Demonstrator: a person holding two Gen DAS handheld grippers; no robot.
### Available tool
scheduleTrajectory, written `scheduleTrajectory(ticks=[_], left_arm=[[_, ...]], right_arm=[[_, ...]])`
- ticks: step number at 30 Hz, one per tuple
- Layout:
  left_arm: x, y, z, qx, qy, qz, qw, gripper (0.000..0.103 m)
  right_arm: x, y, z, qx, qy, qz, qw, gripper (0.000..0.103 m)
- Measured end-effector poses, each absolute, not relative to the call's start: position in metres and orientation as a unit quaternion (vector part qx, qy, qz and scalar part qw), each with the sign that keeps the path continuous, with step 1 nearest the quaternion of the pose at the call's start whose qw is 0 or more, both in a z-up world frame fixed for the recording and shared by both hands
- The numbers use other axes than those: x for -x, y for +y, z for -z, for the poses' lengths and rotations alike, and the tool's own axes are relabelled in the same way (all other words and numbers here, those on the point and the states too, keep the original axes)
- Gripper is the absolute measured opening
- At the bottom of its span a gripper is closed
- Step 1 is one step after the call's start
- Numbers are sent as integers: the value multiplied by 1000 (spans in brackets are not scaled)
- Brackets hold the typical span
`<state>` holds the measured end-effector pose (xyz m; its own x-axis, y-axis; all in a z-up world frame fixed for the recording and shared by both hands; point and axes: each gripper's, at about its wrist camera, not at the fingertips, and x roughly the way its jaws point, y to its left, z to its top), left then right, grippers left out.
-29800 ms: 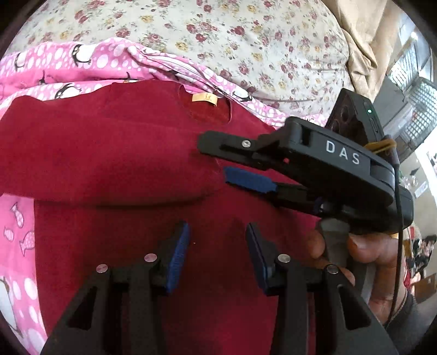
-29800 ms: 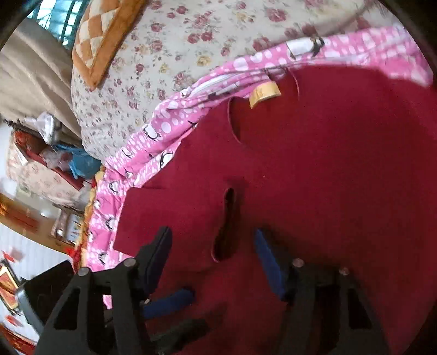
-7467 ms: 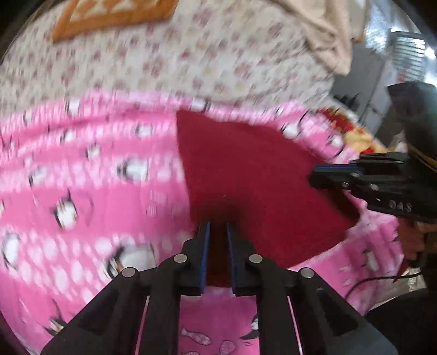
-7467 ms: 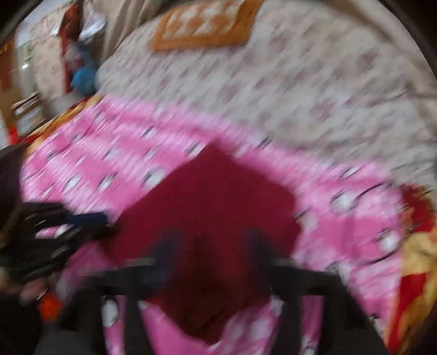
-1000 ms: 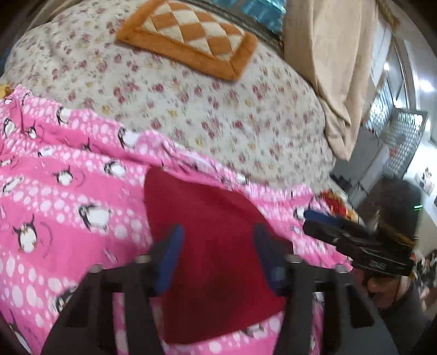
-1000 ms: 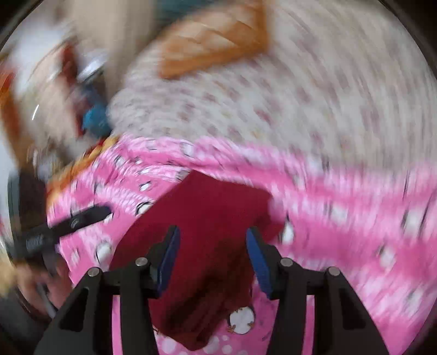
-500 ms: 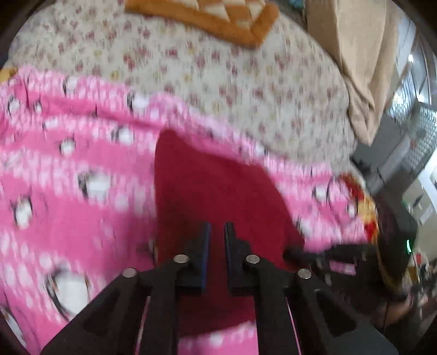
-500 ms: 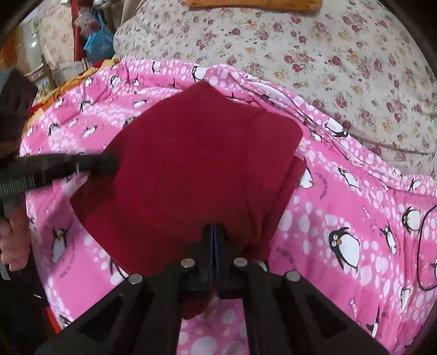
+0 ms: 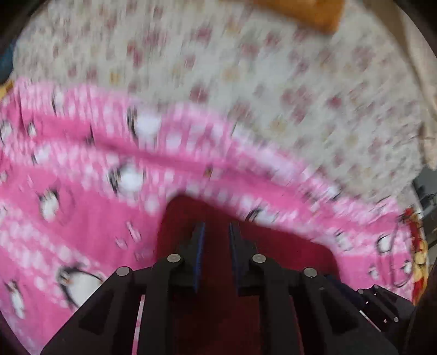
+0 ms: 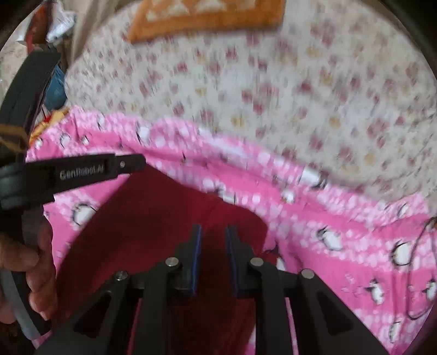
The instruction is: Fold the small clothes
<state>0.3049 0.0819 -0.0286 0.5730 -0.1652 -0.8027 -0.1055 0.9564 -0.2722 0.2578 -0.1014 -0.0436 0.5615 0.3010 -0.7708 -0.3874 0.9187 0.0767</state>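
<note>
A folded dark red garment (image 9: 286, 254) lies on the pink penguin blanket (image 9: 82, 213). In the left wrist view, my left gripper (image 9: 215, 228) sits over its near part, jaws a narrow gap apart with red cloth showing between them. In the right wrist view the garment (image 10: 153, 218) is a folded block. My right gripper (image 10: 212, 230) stands over its near edge, jaws likewise narrowly parted. The left gripper's body (image 10: 82, 170) reaches in from the left beside the garment's far corner. Both views are motion-blurred.
A floral bedsheet (image 10: 300, 90) lies beyond the blanket, with an orange checked cushion (image 10: 207, 19) at the far side. A hand (image 10: 24, 262) holds the left gripper at the left edge. Clutter stands off the bed at far left.
Both grippers, shut half a second ago, now show a narrow gap between the jaws. Both views have moved forward and lower over the folded garment, which looks smaller in view.
</note>
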Motion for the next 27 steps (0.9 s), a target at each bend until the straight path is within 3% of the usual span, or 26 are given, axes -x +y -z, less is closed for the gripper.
scheduleTrajectory(ticks=[6, 11, 17, 19, 23, 27], left_arm=[[-314, 78, 57, 134, 498, 9, 857, 0], [-314, 77, 43, 119, 507, 18, 854, 0], [-228, 81, -23, 115, 407, 96, 901, 0], [-194, 73, -21, 95, 406, 126, 900, 0], [-183, 56, 23, 74, 449, 124, 882, 0], [-167, 55, 9, 55, 429, 110, 895, 0]], right_arm=[[-265, -116, 77, 13, 423, -220, 879, 17], [-257, -131, 68, -24, 407, -235, 882, 17], [-190, -138, 0, -3, 346, -261, 901, 17], [-165, -129, -5, 47, 338, -268, 901, 17], [-165, -119, 43, 89, 419, -244, 870, 20], [-141, -143, 11, 36, 384, -241, 890, 20]])
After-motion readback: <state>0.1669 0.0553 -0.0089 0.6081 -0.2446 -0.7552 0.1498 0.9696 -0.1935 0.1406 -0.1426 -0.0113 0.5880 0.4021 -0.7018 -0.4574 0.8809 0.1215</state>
